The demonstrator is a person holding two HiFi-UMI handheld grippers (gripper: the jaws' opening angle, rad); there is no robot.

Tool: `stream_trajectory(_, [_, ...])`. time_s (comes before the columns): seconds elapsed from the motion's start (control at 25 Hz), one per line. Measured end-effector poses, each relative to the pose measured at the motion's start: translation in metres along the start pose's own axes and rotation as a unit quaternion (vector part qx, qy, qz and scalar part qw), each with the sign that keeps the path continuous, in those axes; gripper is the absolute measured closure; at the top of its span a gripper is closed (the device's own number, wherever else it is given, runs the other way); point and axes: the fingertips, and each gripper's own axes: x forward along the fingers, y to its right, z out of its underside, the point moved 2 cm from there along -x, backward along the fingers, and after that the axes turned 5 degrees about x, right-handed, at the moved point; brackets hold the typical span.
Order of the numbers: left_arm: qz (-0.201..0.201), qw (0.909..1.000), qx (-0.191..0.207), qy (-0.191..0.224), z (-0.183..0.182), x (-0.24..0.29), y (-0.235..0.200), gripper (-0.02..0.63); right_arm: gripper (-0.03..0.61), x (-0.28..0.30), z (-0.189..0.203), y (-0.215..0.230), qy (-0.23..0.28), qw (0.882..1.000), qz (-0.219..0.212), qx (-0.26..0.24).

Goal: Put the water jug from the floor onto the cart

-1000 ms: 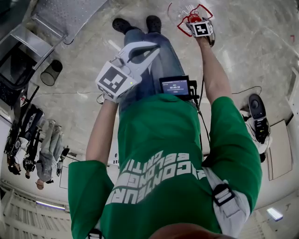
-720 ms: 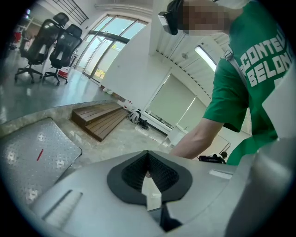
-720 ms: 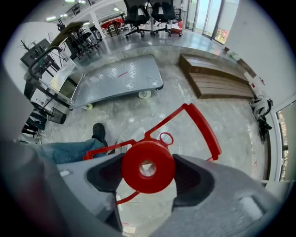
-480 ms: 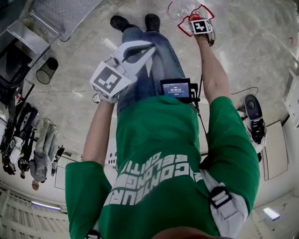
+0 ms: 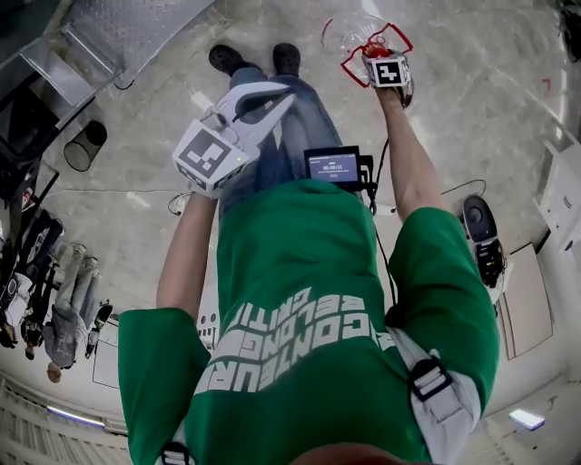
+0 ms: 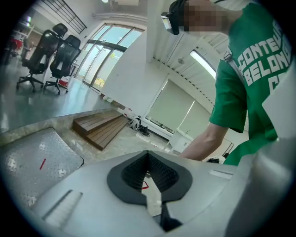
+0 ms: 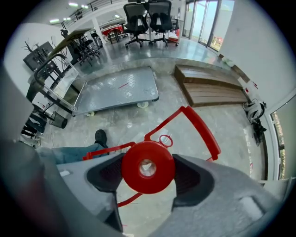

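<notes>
The water jug (image 5: 356, 32) is clear plastic with a red cap (image 7: 148, 167) and a red folding handle (image 7: 200, 125). My right gripper (image 5: 374, 50) points straight down over it, shut on the cap, with one pad pressing each side, and the jug hangs over the floor in front of the person's shoes (image 5: 254, 59). My left gripper (image 5: 283, 96) is held out at waist height, shut with nothing in it; in the left gripper view its jaws (image 6: 149, 172) meet. The flat metal cart (image 7: 120, 90) stands beyond the jug, at the head view's top left (image 5: 136, 27).
A black wire bin (image 5: 83, 145) stands beside the cart. A low wooden platform (image 7: 210, 88) lies to the cart's right, with office chairs (image 7: 148, 14) farther back. A black and white device (image 5: 481, 238) and cables lie on the floor at the person's right.
My right gripper has closed on the jug's cap and risen with the jug. The left gripper has risen slightly, still shut.
</notes>
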Motion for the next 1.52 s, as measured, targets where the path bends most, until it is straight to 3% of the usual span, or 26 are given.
stream_trajectory(0.16, [-0.005,0.9995,0.022,0.024,-0.031,0.005,0.008,0.601,0.281,-0.046,-0.032,0.01,0.081,0.996,-0.019,-0.019])
stream_trajectory(0.32, [-0.012,0.9978,0.032,0.057,-0.064,-0.011,0.011,0.6,0.281,-0.091,-0.047,0.006,0.113,0.993,-0.027,-0.03])
stream_trajectory(0.6, [-0.046,0.9912,0.064,0.106,-0.113,-0.053,0.016,0.601,0.281,-0.183,-0.094,0.004,0.22,0.974,-0.038,-0.045])
stream_trajectory(0.88, [-0.097,0.9816,0.069,0.149,-0.151,-0.098,0.006,0.601,0.281,-0.266,-0.154,0.006,0.301,0.952,-0.047,-0.04])
stream_trajectory(1.16, [-0.139,0.9679,0.076,0.195,-0.18,-0.127,-0.014,0.601,0.281,-0.353,-0.215,-0.001,0.387,0.918,-0.052,-0.071])
stream_trajectory(1.52, [-0.186,0.952,0.085,0.228,-0.189,-0.178,-0.047,0.601,0.281,-0.419,-0.288,-0.024,0.437,0.89,-0.057,-0.115])
